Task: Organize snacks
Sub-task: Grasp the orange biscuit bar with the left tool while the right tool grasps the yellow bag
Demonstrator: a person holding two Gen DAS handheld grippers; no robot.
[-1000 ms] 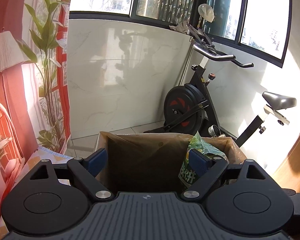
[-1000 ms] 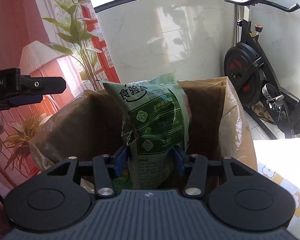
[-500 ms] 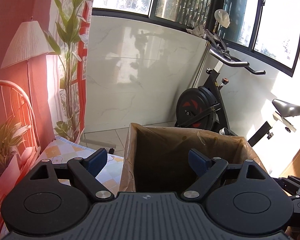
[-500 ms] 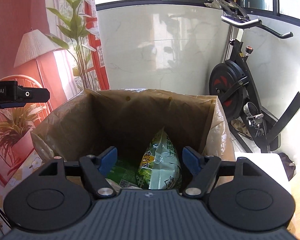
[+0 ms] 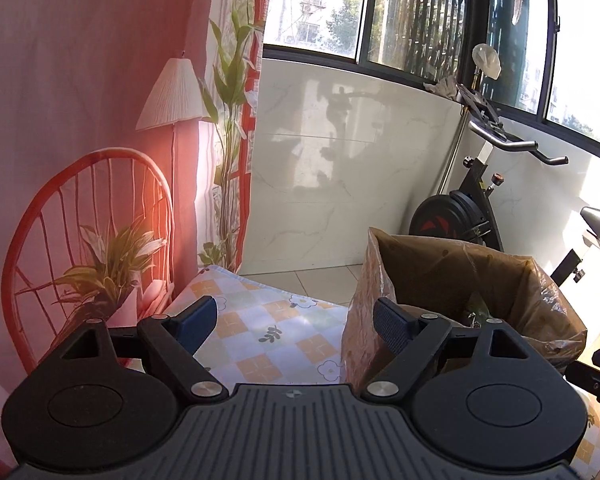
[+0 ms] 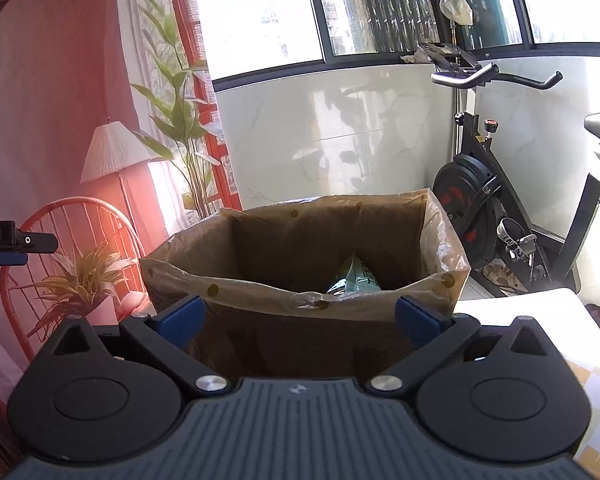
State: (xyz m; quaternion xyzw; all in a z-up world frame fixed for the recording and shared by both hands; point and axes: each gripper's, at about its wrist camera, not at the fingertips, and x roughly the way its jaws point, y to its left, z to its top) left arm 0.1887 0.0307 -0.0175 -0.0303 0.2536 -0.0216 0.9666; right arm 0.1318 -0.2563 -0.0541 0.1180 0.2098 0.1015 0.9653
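My right claw [image 6: 298,316] has just been opening and now gapes wide with nothing between its pads, and the green snack packet [image 6: 354,276] lies ahead of it and lower, down inside the brown lined box [image 6: 260,292]. My left claw [image 5: 294,322] also stands wide and empty, with that box just ahead to its right. The packet looks light, crinkly and slick, so I judge a pinch across its sealed top edge safest, since squeezing the puffed middle could crush what is inside.
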